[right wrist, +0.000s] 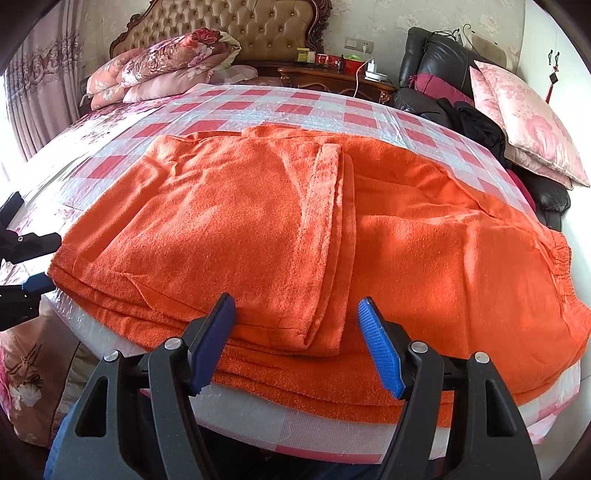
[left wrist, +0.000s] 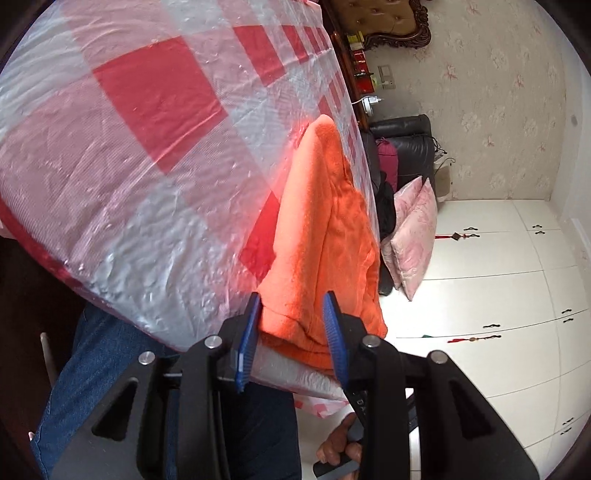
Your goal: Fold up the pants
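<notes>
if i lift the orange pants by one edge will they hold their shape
Probably not. The orange pants sag over the bed edge in soft layers, so they look floppy. The fuzzy fabric should grip the fingers; the folded flap may slide open.

A: pants (right wrist: 280, 221) solid orange; sheet (right wrist: 303, 107) red-and-white check under clear plastic
B: gripper pads (right wrist: 380, 350) blue, arms black; far headboard (right wrist: 236, 26) tan; right pillows (right wrist: 532, 110) pink floral; wardrobe (left wrist: 498, 295) white
</notes>
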`<state>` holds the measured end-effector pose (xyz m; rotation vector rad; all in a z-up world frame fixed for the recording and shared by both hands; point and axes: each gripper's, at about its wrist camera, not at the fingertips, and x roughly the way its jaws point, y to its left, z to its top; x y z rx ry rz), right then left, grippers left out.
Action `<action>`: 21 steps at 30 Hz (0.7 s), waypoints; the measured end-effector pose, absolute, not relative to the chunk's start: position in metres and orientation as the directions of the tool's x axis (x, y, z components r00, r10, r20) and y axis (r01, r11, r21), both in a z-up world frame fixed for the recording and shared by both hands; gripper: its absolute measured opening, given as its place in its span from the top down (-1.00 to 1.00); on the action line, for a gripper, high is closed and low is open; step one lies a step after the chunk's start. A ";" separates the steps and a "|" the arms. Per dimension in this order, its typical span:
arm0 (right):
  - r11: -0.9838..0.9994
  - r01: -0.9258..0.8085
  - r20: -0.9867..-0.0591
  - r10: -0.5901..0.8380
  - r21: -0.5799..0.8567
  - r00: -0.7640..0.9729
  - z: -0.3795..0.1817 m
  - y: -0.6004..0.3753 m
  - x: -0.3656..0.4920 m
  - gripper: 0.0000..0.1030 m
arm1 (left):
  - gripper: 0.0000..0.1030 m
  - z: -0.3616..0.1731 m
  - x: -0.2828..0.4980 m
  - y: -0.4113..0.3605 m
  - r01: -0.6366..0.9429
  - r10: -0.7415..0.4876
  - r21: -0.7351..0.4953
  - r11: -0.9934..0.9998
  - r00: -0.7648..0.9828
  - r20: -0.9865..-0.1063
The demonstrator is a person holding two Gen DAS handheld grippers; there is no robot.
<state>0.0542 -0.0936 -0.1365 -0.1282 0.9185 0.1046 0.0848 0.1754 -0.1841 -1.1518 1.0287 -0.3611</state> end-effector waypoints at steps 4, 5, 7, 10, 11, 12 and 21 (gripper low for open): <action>0.987 -0.143 -0.796 0.032 -0.068 0.605 -0.136 -0.093 0.054 -0.32 | 0.72 -0.174 0.088 0.169 -0.251 -0.648 -0.831 0.496 0.530 -0.547; 0.987 -0.144 -0.796 0.032 -0.069 0.604 -0.136 -0.093 0.054 -0.32 | 0.72 -0.174 0.088 0.169 -0.251 -0.644 -0.829 0.500 0.531 -0.550; 0.986 -0.148 -0.805 0.027 -0.076 0.593 -0.134 -0.092 0.056 -0.34 | 0.72 -0.174 0.088 0.171 -0.250 -0.643 -0.827 0.504 0.532 -0.552; 0.987 -0.151 -0.813 0.044 -0.055 0.581 -0.124 -0.096 0.063 -0.33 | 0.72 -0.177 0.086 0.172 -0.250 -0.642 -0.827 0.504 0.532 -0.552; 0.989 -0.144 -0.808 0.063 -0.027 0.586 -0.118 -0.099 0.068 -0.33 | 0.72 -0.179 0.085 0.175 -0.246 -0.643 -0.828 0.504 0.533 -0.550; 0.990 -0.143 -0.807 0.076 -0.011 0.586 -0.114 -0.100 0.073 -0.33 | 0.73 -0.179 0.085 0.175 -0.241 -0.642 -0.828 0.506 0.535 -0.549; 0.926 -0.361 -0.838 0.278 0.105 0.469 -0.100 -0.028 0.175 -0.33 | 0.73 -0.174 0.079 0.169 -0.200 -0.610 -0.798 0.568 0.549 -0.572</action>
